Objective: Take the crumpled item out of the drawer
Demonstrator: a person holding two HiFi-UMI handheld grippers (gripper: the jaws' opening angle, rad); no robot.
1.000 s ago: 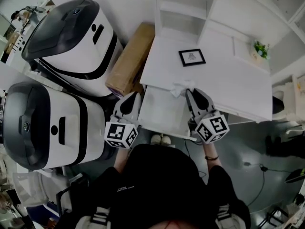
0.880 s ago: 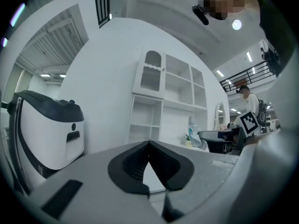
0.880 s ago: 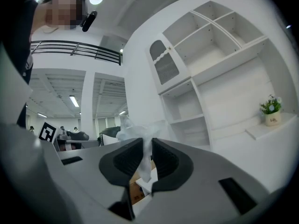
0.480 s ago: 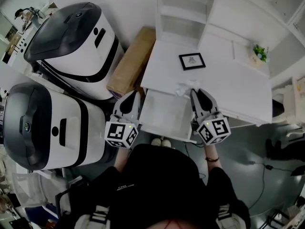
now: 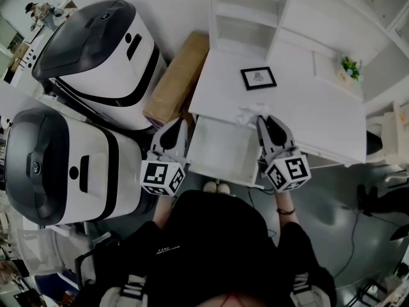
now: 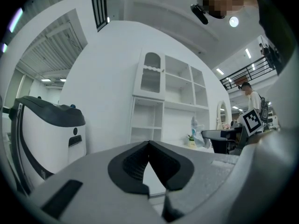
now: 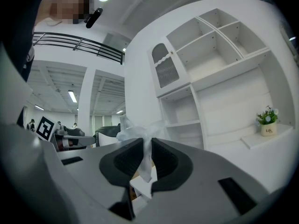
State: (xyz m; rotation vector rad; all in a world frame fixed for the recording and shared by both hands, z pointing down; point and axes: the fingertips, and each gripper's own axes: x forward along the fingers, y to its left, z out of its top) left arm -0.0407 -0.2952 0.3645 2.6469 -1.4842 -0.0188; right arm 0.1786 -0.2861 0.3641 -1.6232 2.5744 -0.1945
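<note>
Both grippers held forward: 1 loaded, 1 empty.
Your left gripper (image 5: 179,130) points ahead, its jaws together at the tips with nothing between them. Your right gripper (image 7: 150,149) sits level with it and well apart, jaws pinched on the crumpled item (image 7: 138,135), which sticks out above the pads. Both forearms reach out from your torso.

Lab hall, white shelving (image 5: 238,19), bulky machines (image 5: 96,47)

Dim, fisheye-warped edges, bright ceiling lights
</note>
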